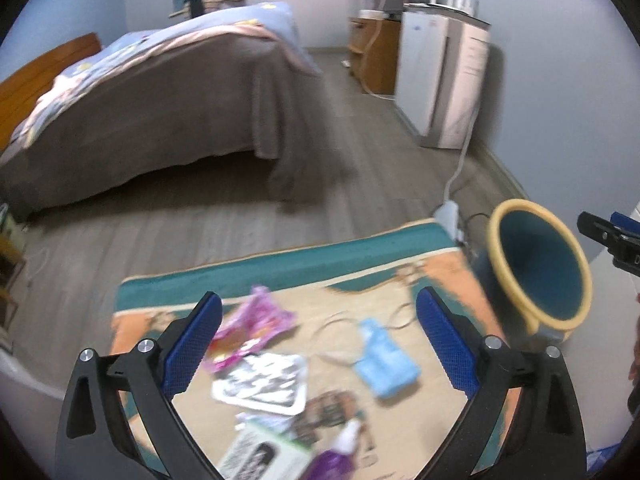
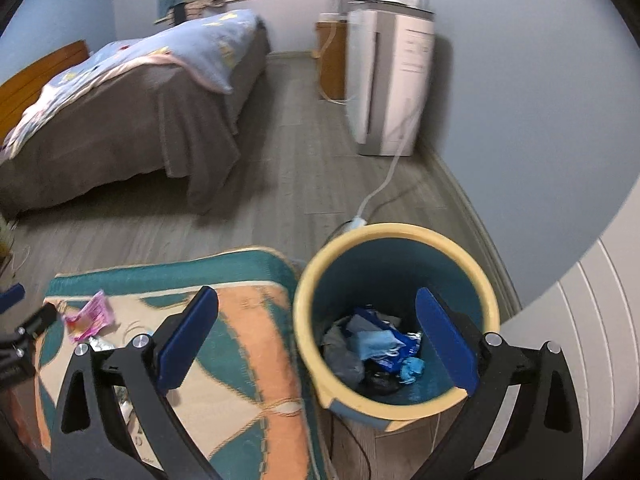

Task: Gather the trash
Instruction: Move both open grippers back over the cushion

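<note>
Both the left gripper and the right gripper hung wide open and empty, the right above the bin, while beside that bin on the rug lay a pink wrapper, looking light and crinkly, best pinched at an edge.

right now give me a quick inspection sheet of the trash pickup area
surface: patterned rug on grey wood floor
job's things: bin beside the rug, already holding trash; pink wrapper, blue mask, black-and-white packet and purple bottle lie on the rug
clutter: nothing seen beyond the trash
grippers: left gripper open above the rug trash, empty; right gripper open over the bin, empty
cables: white cord and power strip behind the bin
surroundings: bed, white appliance by the wall
</note>
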A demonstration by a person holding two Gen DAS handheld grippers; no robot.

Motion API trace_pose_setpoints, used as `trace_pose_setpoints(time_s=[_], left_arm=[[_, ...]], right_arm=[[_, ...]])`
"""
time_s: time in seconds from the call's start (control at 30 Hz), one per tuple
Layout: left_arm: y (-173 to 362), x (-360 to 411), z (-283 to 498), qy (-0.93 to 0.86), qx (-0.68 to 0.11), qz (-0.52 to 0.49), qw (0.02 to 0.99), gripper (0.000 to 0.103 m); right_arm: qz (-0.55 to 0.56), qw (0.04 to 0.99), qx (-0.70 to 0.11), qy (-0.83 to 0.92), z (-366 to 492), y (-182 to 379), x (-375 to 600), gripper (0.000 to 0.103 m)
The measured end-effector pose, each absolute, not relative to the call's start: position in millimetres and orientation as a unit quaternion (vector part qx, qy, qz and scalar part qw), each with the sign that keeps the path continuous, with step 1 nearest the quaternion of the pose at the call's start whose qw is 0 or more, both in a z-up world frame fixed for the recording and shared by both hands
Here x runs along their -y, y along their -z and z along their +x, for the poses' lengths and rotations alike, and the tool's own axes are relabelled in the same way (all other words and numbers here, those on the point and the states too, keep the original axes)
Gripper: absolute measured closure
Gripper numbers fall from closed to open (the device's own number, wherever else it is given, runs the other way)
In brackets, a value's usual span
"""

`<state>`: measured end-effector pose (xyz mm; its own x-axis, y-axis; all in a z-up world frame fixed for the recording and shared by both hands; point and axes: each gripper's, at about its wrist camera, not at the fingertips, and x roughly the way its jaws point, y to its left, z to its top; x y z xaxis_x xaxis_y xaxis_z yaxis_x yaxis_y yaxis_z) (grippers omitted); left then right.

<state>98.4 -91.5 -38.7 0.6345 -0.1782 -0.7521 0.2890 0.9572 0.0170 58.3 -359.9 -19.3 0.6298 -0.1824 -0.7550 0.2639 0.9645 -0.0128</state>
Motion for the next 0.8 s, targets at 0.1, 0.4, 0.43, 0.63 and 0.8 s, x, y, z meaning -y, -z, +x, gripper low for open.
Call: trace_pose_setpoints(time_s=[0.1,0.4,0.43,0.63,0.8], left_arm=[[35.8,67.2,88.1,0.117,-0.410,0.077,0.901,0.006],[53.2,28.0,66.0,0.087,-0.417,0.085,0.901,0.006],[52.9,25.8,66.8,0.086,-0.413,0.084,0.903,0.006],[45.6,9.5,65.9,0.089,-0.408,0.069,0.906,0.006],[40.2,-8.7,62.2,0.084,-0.402,0.061,0.910,0.006]], right_arm=[[0.029,0.902,-0.417,0.110,61.1,21.3,343.5,0.006],[0.020,0.893,-0.440,0.090,66.2,26.9,307.4,0.006],[0.021,0.892,-0.442,0.088,66.0,26.8,303.2,0.006],[0.025,0.887,-0.452,0.086,64.2,23.7,274.3,0.006],[0.023,0.881,-0.466,0.075,62.9,25.4,247.6,0.006]])
